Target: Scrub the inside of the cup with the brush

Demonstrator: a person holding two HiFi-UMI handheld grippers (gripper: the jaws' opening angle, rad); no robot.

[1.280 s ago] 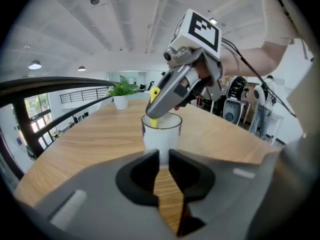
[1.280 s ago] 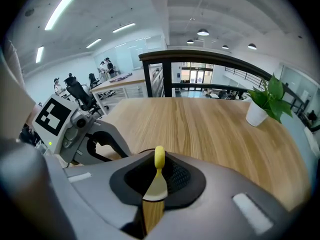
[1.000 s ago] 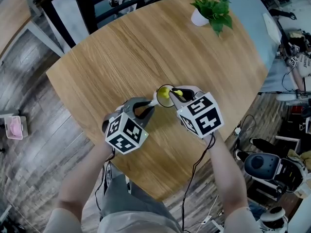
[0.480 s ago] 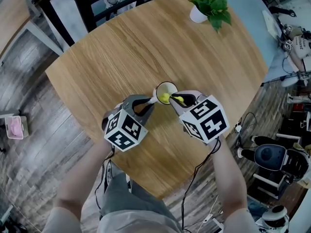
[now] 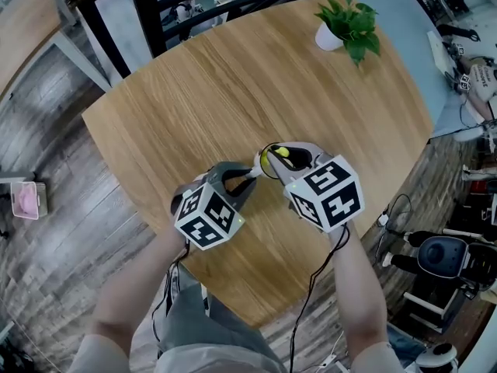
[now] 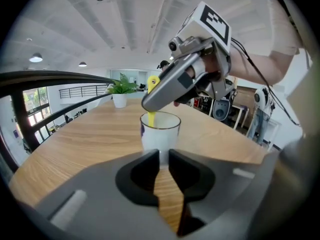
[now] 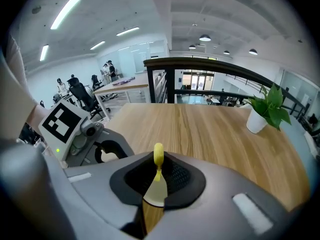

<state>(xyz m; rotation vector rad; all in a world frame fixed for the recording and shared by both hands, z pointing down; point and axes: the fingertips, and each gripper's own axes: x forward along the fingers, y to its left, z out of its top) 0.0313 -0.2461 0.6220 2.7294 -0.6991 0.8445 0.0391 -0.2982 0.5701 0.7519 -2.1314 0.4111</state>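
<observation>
Two grippers share the work: the left gripper [image 6: 163, 156] has its fingers clamped on what looks like the handle of the cup [image 6: 160, 131], which stands upright on the bench [image 5: 233, 76]. The right gripper [image 7: 158, 174] pinches the brush [image 7: 158, 156], dipped inside. Brace the cup firmly and sweep the brush round its wall.

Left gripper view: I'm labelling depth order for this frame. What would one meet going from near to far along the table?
The left gripper → cup → potted plant.
</observation>
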